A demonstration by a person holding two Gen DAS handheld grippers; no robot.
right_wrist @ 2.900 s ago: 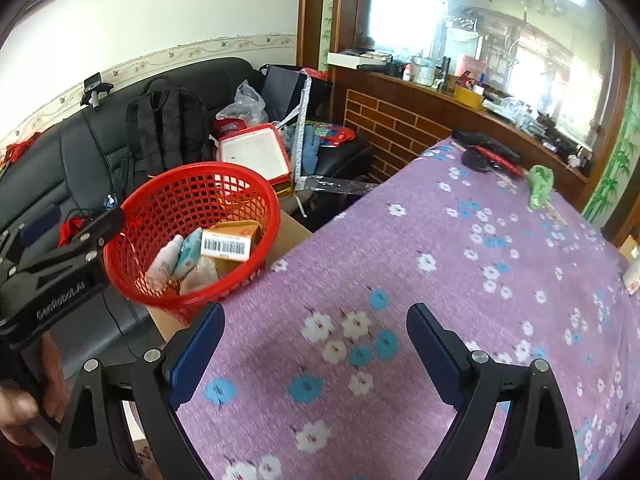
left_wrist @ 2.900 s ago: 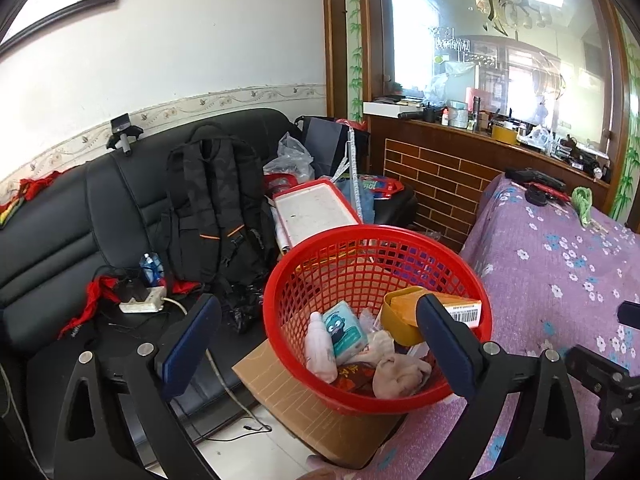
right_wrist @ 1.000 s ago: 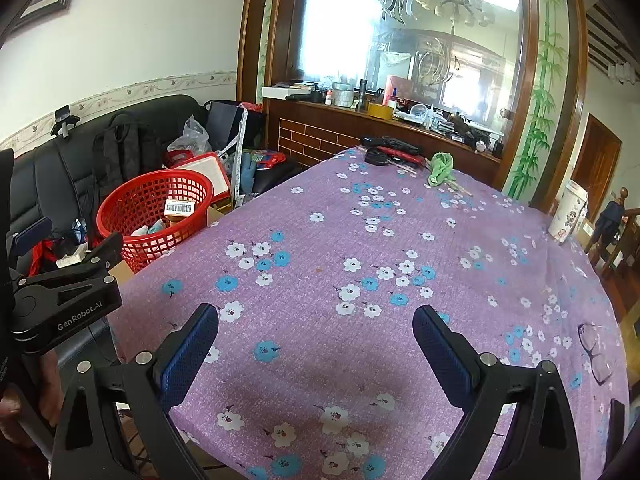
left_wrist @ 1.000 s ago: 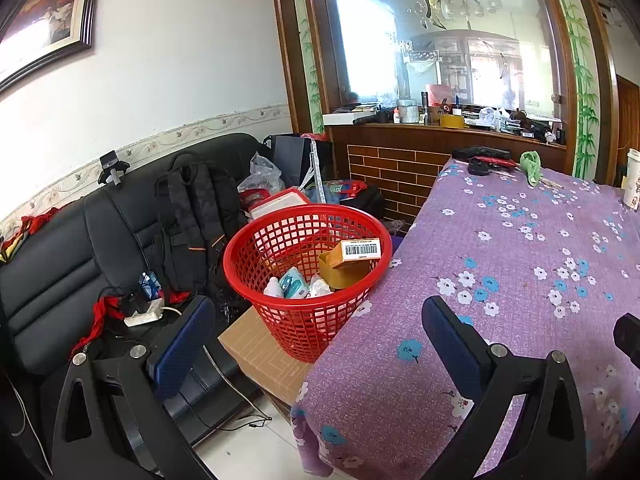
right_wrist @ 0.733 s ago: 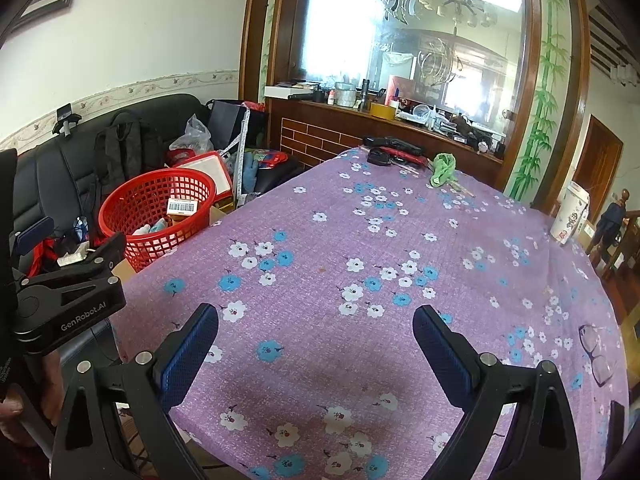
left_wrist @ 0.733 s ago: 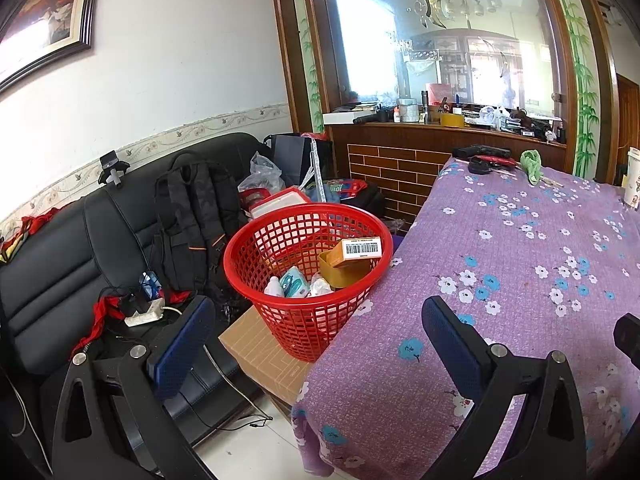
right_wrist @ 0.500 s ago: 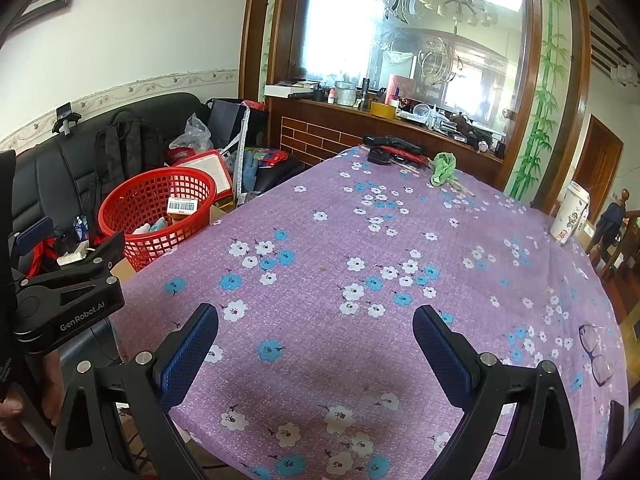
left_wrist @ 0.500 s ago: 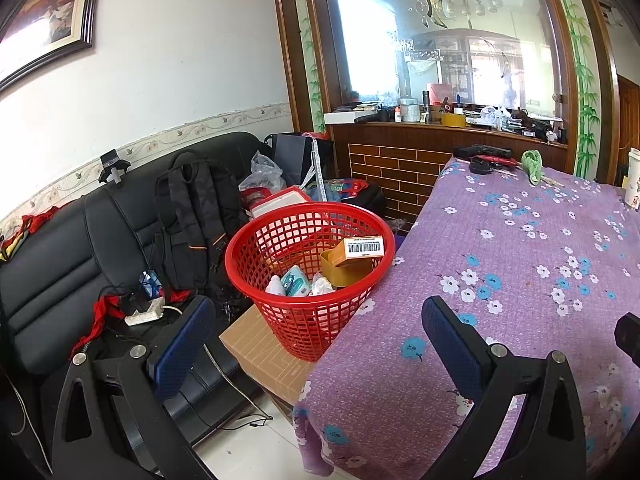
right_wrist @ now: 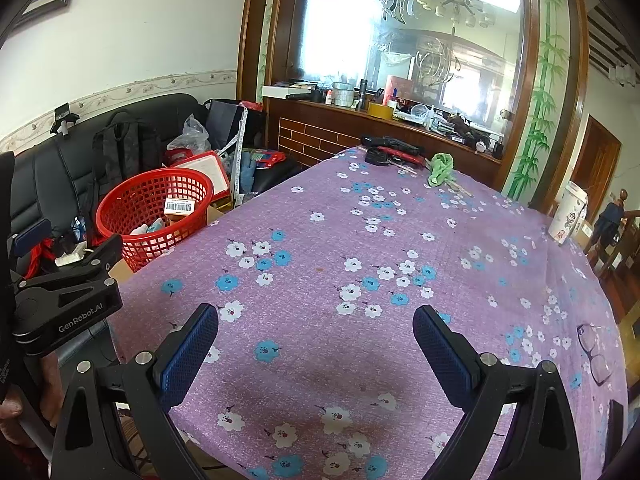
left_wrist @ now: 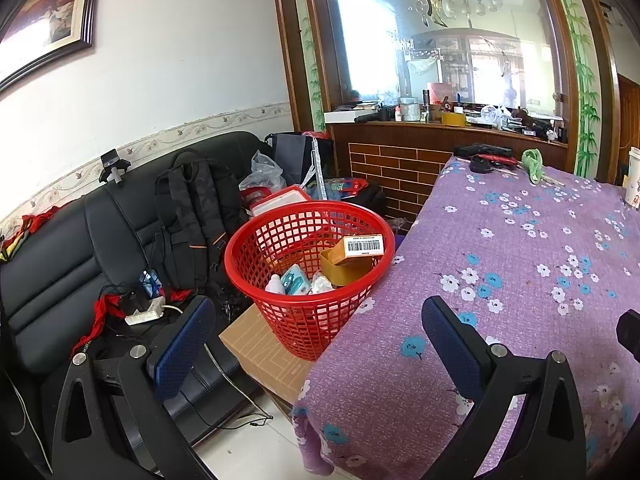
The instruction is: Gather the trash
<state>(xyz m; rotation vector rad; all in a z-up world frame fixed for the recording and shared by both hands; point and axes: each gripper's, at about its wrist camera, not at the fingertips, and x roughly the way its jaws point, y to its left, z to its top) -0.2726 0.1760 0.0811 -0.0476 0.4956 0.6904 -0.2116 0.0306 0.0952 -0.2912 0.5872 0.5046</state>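
A red mesh basket [left_wrist: 256, 248] sits on a cardboard box [left_wrist: 260, 346] beside the table; it also shows in the right wrist view [right_wrist: 120, 208]. It holds a yellow box with a barcode label [left_wrist: 352, 256], a small white bottle [left_wrist: 274, 283] and a teal packet [left_wrist: 295, 280]. My left gripper [left_wrist: 316, 344] is open and empty, held back from the basket near the table's corner. My right gripper [right_wrist: 316, 344] is open and empty above the purple flowered tablecloth [right_wrist: 400, 248].
A black sofa [left_wrist: 60, 264] with a backpack [left_wrist: 196, 216] and clutter is on the left. At the table's far end lie a green cloth [right_wrist: 440, 168] and dark items [right_wrist: 384, 150]. A paper cup [right_wrist: 570, 210] and glasses [right_wrist: 596, 354] are at the right.
Both grippers have pulled back and up from the basket since 2.9 s ago. Over the last second the views hardly shift. Both stay open.
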